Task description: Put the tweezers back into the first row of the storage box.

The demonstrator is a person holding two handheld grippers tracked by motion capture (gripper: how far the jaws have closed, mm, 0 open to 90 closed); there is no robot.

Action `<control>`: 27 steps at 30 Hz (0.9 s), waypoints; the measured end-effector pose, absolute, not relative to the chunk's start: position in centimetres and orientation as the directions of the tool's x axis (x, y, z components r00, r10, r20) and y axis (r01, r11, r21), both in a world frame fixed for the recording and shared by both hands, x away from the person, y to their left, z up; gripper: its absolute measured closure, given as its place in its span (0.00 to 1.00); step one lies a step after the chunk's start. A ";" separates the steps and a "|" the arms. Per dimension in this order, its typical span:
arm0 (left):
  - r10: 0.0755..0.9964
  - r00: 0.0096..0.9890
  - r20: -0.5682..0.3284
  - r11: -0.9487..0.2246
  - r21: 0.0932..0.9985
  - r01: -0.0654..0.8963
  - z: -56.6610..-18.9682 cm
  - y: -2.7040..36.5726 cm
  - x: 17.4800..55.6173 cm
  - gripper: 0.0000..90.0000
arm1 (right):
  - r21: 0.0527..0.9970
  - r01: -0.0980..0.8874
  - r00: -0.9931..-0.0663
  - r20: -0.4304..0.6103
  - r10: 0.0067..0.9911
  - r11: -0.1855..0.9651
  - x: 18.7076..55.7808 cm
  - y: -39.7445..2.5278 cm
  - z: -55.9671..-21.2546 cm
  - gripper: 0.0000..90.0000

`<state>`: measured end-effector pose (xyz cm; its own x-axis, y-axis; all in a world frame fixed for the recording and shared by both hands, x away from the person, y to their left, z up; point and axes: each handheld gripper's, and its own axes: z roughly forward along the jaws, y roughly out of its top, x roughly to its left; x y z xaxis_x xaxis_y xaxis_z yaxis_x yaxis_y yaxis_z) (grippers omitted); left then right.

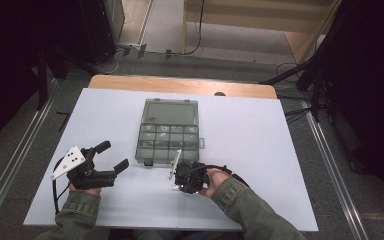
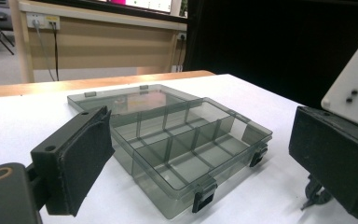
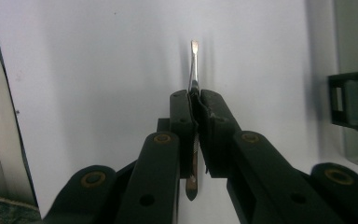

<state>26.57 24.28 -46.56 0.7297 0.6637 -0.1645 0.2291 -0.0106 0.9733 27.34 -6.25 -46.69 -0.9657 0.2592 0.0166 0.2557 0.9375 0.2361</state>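
A smoky clear compartment box [image 1: 169, 142] lies open in the middle of the white table [image 1: 260, 140], its lid [image 1: 172, 112] flat behind it. In the left gripper view the box [image 2: 182, 140] shows several empty compartments and black latches. My left gripper [image 1: 114, 155] rests left of the box, jaws wide apart and holding nothing; the box sits between its pads [image 2: 84, 158]. My right gripper [image 1: 179, 181] is just in front of the box. It is shut on a thin flat metal tool [image 3: 194, 60], whose tip juts past the gripper [image 3: 198, 100] over bare table.
The table's wooden far edge [image 1: 180, 85] borders a grey floor with cables and dark stands. A box latch [image 3: 349, 100] sits close to the right of my right gripper. Bare white surface lies to the left, right and front of the box.
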 end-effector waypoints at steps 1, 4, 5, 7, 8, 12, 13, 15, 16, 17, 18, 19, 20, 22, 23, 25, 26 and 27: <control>0.664 0.729 -0.167 -0.008 0.973 0.231 -46.6 24.2 26.6 0.06 | 0.247 0.263 -0.963 0.015 0.268 0.933 27.5 -6.4 -46.2 0.95; 0.664 0.729 -0.168 -0.008 0.973 0.231 -46.6 24.2 26.6 0.06 | 0.260 0.264 -0.963 0.009 0.271 0.929 27.7 -6.5 -45.6 0.95; 0.664 0.729 -0.168 -0.008 0.973 0.231 -46.6 24.3 26.6 0.06 | 0.269 0.261 -0.963 0.004 0.270 0.927 27.8 -6.6 -45.4 0.95; 0.663 0.729 -0.168 -0.008 0.973 0.231 -46.6 24.3 26.6 0.06 | 0.275 0.263 -0.962 0.003 0.272 0.925 27.9 -6.6 -45.1 0.95; 0.663 0.729 -0.168 -0.008 0.973 0.231 -46.6 24.2 26.6 0.06 | 0.288 0.259 -0.962 -0.003 0.272 0.922 28.0 -6.7 -44.8 0.95; 0.663 0.729 -0.169 -0.007 0.973 0.232 -46.6 24.3 26.6 0.06 | 0.328 0.265 -0.958 -0.019 0.287 0.907 28.7 -7.0 -43.5 0.95; 0.663 0.729 -0.170 -0.006 0.973 0.233 -46.6 24.3 26.6 0.06 | 0.332 0.276 -0.955 -0.012 0.296 0.902 28.8 -7.1 -43.1 0.95; 0.664 0.728 -0.170 -0.007 0.972 0.234 -46.6 24.3 26.6 0.06 | 0.362 0.272 -0.954 -0.023 0.300 0.892 29.5 -7.4 -42.5 0.95; 0.664 0.728 -0.170 -0.007 0.972 0.234 -46.6 24.3 26.6 0.06 | 0.362 0.272 -0.954 -0.023 0.300 0.892 29.5 -7.4 -42.5 0.95; 0.663 0.729 -0.171 -0.007 0.972 0.235 -46.6 24.2 26.6 0.06 | 0.364 0.272 -0.953 -0.026 0.301 0.891 29.6 -7.5 -42.3 0.95; 0.663 0.729 -0.171 -0.008 0.972 0.235 -46.6 24.2 26.6 0.06 | 0.367 0.282 -0.950 -0.025 0.312 0.886 30.2 -7.6 -42.1 0.95; 0.662 0.729 -0.171 -0.008 0.972 0.236 -46.6 24.2 26.7 0.06 | 0.368 0.288 -0.947 -0.026 0.319 0.884 30.4 -7.6 -42.1 0.95; 0.662 0.729 -0.171 -0.008 0.972 0.236 -46.6 24.2 26.7 0.06 | 0.369 0.289 -0.947 -0.027 0.321 0.884 30.8 -7.7 -42.0 0.95; 0.661 0.731 -0.169 -0.011 0.972 0.235 -46.6 24.2 26.7 0.06 | 0.369 0.297 -0.944 -0.025 0.329 0.881 31.2 -7.8 -42.0 0.95; 0.661 0.730 -0.173 -0.008 0.971 0.237 -46.6 24.2 26.7 0.06 | 0.374 0.300 -0.942 -0.030 0.335 0.877 32.0 -7.9 -41.8 0.95; 0.662 0.730 -0.170 -0.011 0.972 0.236 -46.6 24.2 26.7 0.06 | 0.372 0.317 -0.936 -0.024 0.350 0.873 32.5 -7.9 -41.5 0.95; 0.662 0.730 -0.170 -0.012 0.971 0.237 -46.6 24.2 26.7 0.06 | 0.372 0.317 -0.936 -0.024 0.350 0.873 32.5 -7.9 -41.5 0.95; 0.662 0.730 -0.170 -0.012 0.971 0.237 -46.7 24.2 26.7 0.06 | 0.368 0.315 -0.936 -0.030 0.350 0.875 32.8 -7.9 -41.4 0.95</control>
